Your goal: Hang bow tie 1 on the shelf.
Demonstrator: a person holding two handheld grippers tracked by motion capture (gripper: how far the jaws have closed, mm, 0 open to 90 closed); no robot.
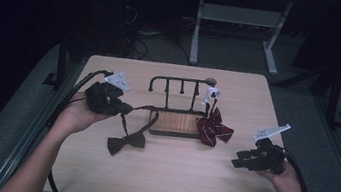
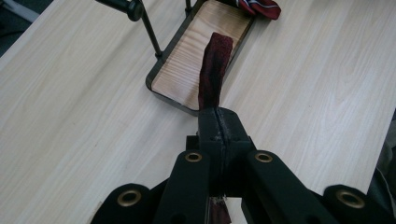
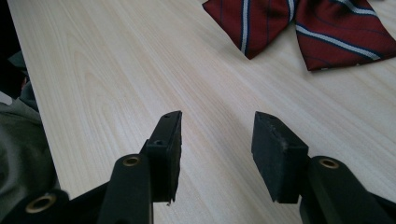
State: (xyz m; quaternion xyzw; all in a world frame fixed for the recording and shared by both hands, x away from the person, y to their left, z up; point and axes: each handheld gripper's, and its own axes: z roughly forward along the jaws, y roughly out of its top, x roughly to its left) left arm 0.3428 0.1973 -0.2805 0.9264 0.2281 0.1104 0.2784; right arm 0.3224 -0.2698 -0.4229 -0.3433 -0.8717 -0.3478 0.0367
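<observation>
Pinching the dark bow tie's strap (image 2: 214,70) above the wooden tray (image 1: 174,123), left tongs (image 2: 218,116); right tongs (image 3: 215,140) released.

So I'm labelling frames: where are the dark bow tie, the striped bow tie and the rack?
dark bow tie (image 1: 125,142), high view, its knot
striped bow tie (image 1: 214,128), high view, centre
rack (image 1: 175,123), high view, wooden base

Two bow ties on the table: one dark brown bow tie (image 1: 125,141), one red striped bow tie (image 1: 214,128). One black metal rack (image 1: 181,84) on its wooden base. One white tag (image 1: 211,93) hanging on it. And two grippers, left gripper (image 1: 123,109) and right gripper (image 1: 238,162)
</observation>
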